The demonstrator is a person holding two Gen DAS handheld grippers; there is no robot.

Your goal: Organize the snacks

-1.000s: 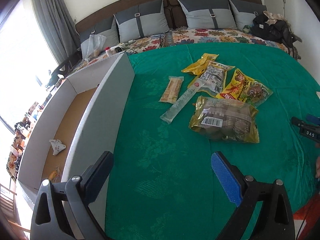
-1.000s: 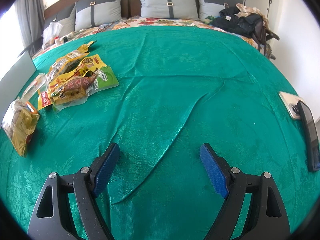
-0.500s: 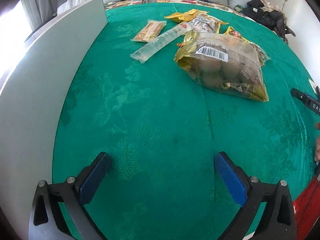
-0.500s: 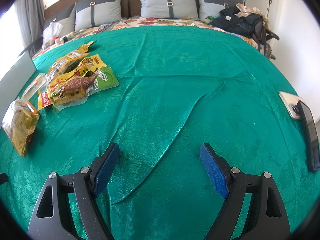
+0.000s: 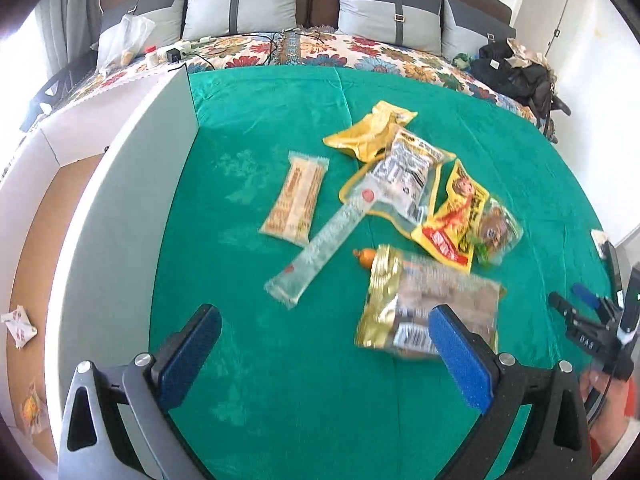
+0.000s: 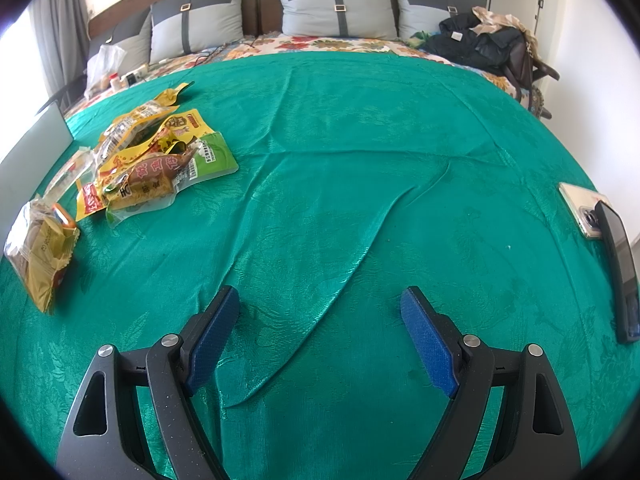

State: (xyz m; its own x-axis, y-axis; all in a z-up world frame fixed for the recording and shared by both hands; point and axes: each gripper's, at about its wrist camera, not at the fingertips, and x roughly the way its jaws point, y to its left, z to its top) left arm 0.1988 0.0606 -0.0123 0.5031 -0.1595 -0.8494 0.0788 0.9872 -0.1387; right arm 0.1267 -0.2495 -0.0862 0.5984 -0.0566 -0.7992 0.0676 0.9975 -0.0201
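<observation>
Half a second ago the left gripper [image 5: 326, 346] hung low over bare green bedspread [image 5: 260, 100] with the gold bag far ahead; now it has pulled back and swung, so the whole snack pile sits in front of it and the cardboard box [image 5: 120, 208] shows again beside it. Its jaws stand released, nothing between them. By my judgement this is a re-aim for the next pick, with no snack yet grasped.

Taking the box as landmark and going left to right: inside it lie 2 small packets, a white one [image 5: 18, 326] and an orange one [image 5: 30, 408], so sorting has begun. Just right of the box wall is a clear strip of bedspread. Next comes the beige bar [image 5: 296, 198], then the long clear stick pack [image 5: 320, 252], then the gold bag [image 5: 428, 304], whose near corner lies behind the gripper's right pad. Beyond these sits the overlapping yellow pouch heap [image 5: 404, 164]. Furthest from the box, the right gripper [image 6: 320, 334] has stayed put over empty bedspread, jaws wide and released.

Room is best along that clear strip, giving a straight carry to the box. Its tall near wall is the edge to clear. A phone [image 6: 580, 212] lies far from the box at the bedspread's right edge, out of the way.
</observation>
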